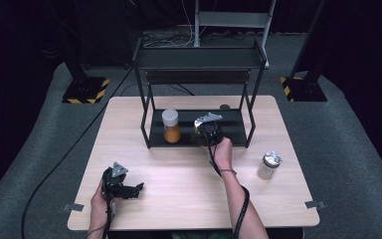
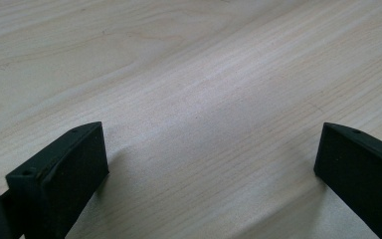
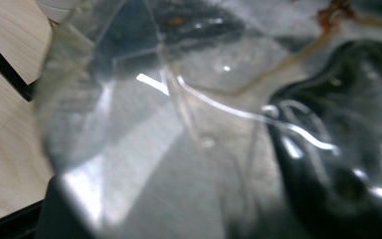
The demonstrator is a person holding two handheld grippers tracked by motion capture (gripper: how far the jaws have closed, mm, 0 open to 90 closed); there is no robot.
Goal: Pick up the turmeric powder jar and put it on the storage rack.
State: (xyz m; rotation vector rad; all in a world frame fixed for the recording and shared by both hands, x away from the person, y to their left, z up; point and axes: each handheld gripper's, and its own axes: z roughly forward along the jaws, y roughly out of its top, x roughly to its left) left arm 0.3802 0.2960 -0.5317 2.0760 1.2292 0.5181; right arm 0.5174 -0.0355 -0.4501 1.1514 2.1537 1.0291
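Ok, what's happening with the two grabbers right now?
Left gripper open over bare table. Right gripper shut on a clear jar at the rack's lower shelf. Orange jar stands beside it.

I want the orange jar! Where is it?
In the high view, the orange jar stands on the bottom shelf of the black rack, towards its left side, with the right gripper beside it.

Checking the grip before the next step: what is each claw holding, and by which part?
The right claw is shut on a clear jar; which part, I cannot tell. The left claw is open, holding nothing.
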